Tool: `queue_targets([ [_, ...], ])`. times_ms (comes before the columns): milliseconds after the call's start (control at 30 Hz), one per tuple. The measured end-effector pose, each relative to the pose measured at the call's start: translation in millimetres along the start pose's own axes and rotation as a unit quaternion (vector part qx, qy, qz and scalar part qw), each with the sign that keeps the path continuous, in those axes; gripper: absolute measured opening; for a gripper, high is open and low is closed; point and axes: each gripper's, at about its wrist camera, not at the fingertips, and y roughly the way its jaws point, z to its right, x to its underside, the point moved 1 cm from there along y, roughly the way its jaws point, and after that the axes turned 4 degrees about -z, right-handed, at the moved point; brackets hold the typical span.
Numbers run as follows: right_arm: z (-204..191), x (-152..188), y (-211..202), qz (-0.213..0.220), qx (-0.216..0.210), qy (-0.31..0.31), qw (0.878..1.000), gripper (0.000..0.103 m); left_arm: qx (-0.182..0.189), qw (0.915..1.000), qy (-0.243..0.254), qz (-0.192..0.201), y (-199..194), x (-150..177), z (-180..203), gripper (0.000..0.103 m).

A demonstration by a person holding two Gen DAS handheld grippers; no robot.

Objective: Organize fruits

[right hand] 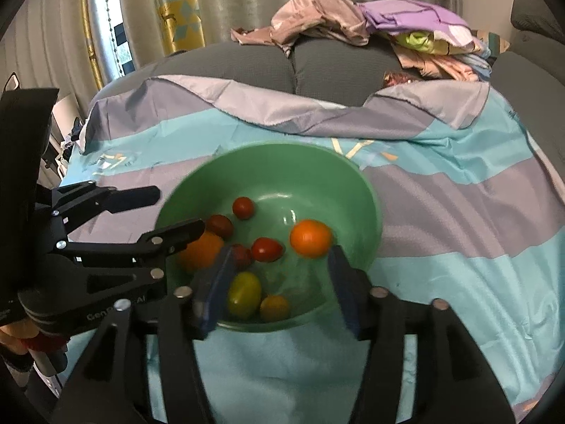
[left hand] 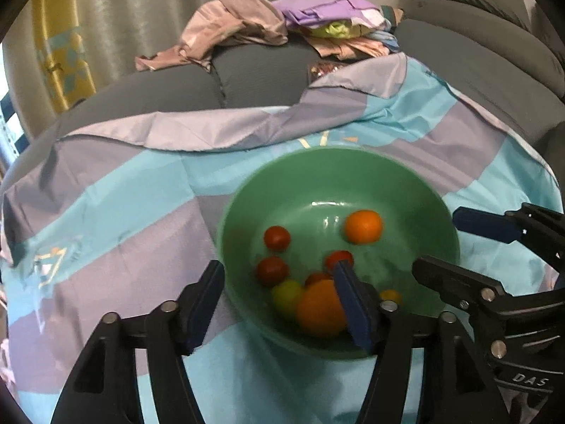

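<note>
Blue-padded black fingers of the left gripper are spread wide across the near left rim of a green bowl, one finger outside the rim and the other inside it, with nothing held. The right gripper is likewise seen wide open and empty, both fingers reaching over the near edge of the bowl.

Inside the bowl, from the right wrist view, a yellow-green tomato and a small orange tomato lie at 6 o'clock. A large orange is seen at 9 o'clock, partly hidden by the left gripper. A red tomato sits near the middle, with a smaller orange at 3 o'clock. Two more red tomatoes lie toward 10 and 11 o'clock.

The bowl rests on a striped blue and grey cloth spread over a grey sofa. Beyond, at 12 o'clock, a pile of clothes is heaped on the sofa back.
</note>
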Motion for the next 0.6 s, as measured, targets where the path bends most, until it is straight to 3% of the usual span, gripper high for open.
queue_targets([
  [233,-4,-1,-23,0.000,-0.003,-0.003,1.000,0.087,-0.014,0.9998,-0.015,-0.005,-23,1,-3,0.065],
  [467,-9,-3,-41,-0.003,-0.003,-0.014,1.000,0.092,0.003,0.9992,-0.035,-0.018,-38,-1,-4,0.065],
  [600,-11,-4,-50,-0.003,0.002,-0.017,1.000,0.092,-0.008,0.9995,-0.029,-0.013,-47,-4,0,0.065],
])
